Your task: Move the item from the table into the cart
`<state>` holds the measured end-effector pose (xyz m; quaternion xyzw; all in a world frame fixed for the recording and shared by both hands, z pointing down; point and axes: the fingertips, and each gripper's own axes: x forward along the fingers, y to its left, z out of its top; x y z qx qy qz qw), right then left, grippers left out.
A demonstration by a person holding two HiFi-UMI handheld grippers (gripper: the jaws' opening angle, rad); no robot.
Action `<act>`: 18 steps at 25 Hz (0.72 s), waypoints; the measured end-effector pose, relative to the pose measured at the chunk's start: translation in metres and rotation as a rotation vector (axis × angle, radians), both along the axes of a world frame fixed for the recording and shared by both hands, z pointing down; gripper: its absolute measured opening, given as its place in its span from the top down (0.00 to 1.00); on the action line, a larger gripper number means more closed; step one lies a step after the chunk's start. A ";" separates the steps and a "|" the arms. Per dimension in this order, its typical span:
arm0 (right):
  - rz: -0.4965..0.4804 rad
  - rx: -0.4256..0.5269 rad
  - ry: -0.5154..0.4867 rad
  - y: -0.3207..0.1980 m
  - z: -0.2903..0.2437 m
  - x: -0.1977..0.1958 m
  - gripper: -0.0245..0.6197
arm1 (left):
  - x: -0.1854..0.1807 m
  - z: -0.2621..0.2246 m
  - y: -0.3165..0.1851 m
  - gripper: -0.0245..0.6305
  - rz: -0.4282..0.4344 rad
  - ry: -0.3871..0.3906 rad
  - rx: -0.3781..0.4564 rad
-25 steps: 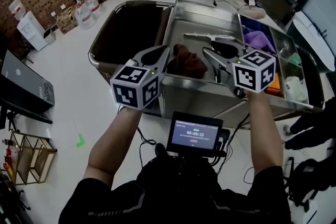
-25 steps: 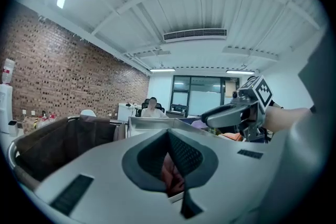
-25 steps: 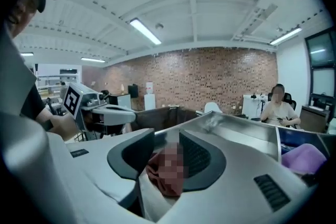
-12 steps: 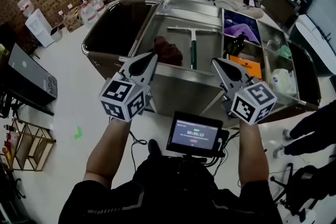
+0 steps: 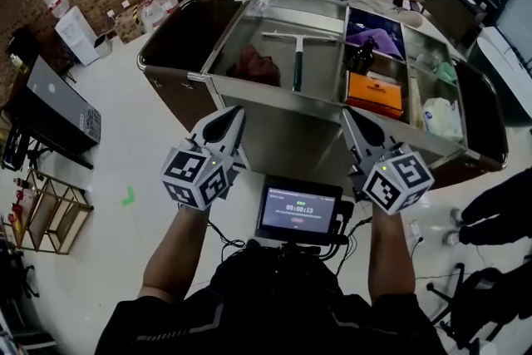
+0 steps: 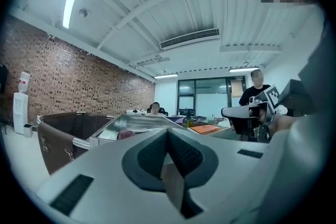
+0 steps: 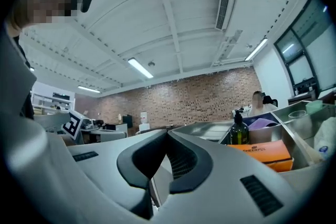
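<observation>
Stainless steel cart [image 5: 283, 133] straight ahead, just beyond both tools. Left gripper [image 5: 235, 112] pressed shut on nothing; right gripper [image 5: 351, 116] likewise closed and empty, one either side of the small screen [image 5: 301, 210] and near the cart's near wall.

Likely trouble: reaching for a table that no view shows with jaws closed, then shoving the item aside instead of straddling it. Also clipping the cart's rim with a tip when turning away, given how near it sits.

No item held and no table in sight, so impossible to say which thing counts as the task's. Already in the cart:
- a crumpled dark red cloth [image 5: 253, 66] in the middle bay, left of a squeegee [image 5: 297, 54]
- further right, an orange box [image 5: 374, 87] and a dark bottle [image 5: 363, 56]

Cloth soft and slumped; probably easy to pinch, prone to trailing.
</observation>
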<state>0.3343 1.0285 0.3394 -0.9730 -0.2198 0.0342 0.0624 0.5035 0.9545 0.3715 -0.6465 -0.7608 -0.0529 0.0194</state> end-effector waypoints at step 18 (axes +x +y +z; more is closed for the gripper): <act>0.091 0.021 -0.034 -0.060 0.037 -0.028 0.96 | -0.011 0.027 -0.069 0.96 0.016 0.006 0.048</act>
